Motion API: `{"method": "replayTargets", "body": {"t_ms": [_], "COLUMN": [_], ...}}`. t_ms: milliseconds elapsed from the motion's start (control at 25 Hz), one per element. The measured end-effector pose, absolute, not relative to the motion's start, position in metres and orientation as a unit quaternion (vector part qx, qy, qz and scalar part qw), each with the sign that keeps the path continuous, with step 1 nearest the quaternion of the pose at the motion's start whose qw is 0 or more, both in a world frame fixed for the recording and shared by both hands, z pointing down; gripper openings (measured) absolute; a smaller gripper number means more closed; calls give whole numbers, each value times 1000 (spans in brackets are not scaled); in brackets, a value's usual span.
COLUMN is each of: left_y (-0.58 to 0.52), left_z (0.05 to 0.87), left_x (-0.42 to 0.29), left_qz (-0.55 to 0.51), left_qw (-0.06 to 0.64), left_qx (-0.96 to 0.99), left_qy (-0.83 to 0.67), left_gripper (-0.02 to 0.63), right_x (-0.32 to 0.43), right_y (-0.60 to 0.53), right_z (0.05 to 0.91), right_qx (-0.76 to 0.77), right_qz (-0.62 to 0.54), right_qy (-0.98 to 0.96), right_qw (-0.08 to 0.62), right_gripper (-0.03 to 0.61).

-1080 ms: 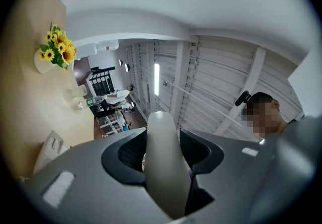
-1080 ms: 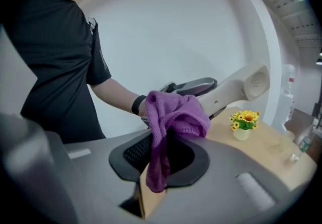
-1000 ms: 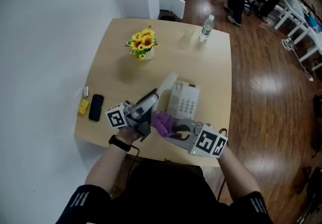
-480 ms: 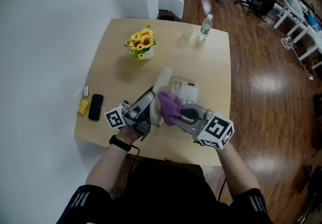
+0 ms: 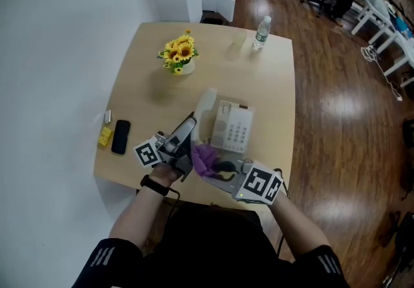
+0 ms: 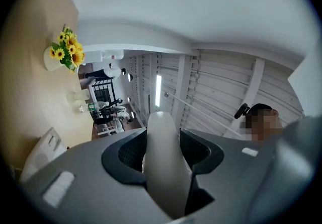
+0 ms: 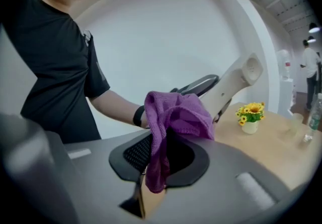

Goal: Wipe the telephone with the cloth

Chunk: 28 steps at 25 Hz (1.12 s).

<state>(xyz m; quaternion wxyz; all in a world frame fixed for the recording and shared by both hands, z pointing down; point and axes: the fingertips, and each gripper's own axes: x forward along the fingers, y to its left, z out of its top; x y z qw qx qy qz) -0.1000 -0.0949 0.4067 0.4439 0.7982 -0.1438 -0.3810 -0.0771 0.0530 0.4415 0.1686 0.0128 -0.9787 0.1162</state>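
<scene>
The telephone (image 5: 234, 128) sits mid-counter (image 5: 272, 86), its handset (image 5: 205, 109) tilted upward and clamped in the left gripper's (image 5: 189, 130) jaws. At the base's 7 o'clock, the right gripper's (image 5: 210, 165) jaws pinch a purple cloth (image 5: 204, 156) near the handset. Sunflowers (image 5: 177, 54) stand at 11 o'clock, a water bottle (image 5: 260, 33) at 1 o'clock.

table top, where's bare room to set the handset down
Bare: between the yellow sunflower pot and the slim black phone, and right of the white telephone base up to the clear water bottle. Crowded near edge: left claw on cream handset, right claw on purple cloth.
</scene>
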Motion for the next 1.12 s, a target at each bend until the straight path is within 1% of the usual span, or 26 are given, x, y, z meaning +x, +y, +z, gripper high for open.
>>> {"method": "replayTargets", "body": {"t_ms": [120, 280, 400, 480, 600, 760, 960, 1120], "left_y": [-97, -100, -102, -102, -101, -98, -91, -87], "left_z": [411, 421, 427, 429, 433, 445, 458, 472], "left_x": [-96, -93, -93, -94, -95, -98, -108, -118], "left_qz": [-367, -343, -336, -332, -322, -307, -296, -278], "left_qw": [442, 444, 447, 448, 446, 450, 456, 452], "left_qx": [804, 809, 807, 808, 810, 809, 805, 805], "left_qy": [-153, -177, -187, -192, -202, -220, -240, -265], "left_gripper": [199, 199, 199, 199, 199, 200, 200, 200], "right_x": [-74, -53, -27, -4, 27, 44, 24, 4], "right_y": [67, 62, 43, 18, -25, -85, -149, -190], "right_z": [451, 453, 456, 469, 497, 537, 573, 600], "right_qx": [1, 31, 88, 142, 207, 253, 251, 239], "right_qz": [119, 143, 163, 178, 182, 171, 167, 157], "right_qy": [-977, -977, -972, -962, -944, -922, -908, -889], "right_qw": [178, 157, 144, 150, 182, 236, 292, 356], "right_gripper": [63, 63, 64, 64, 63, 64, 64, 64]}}
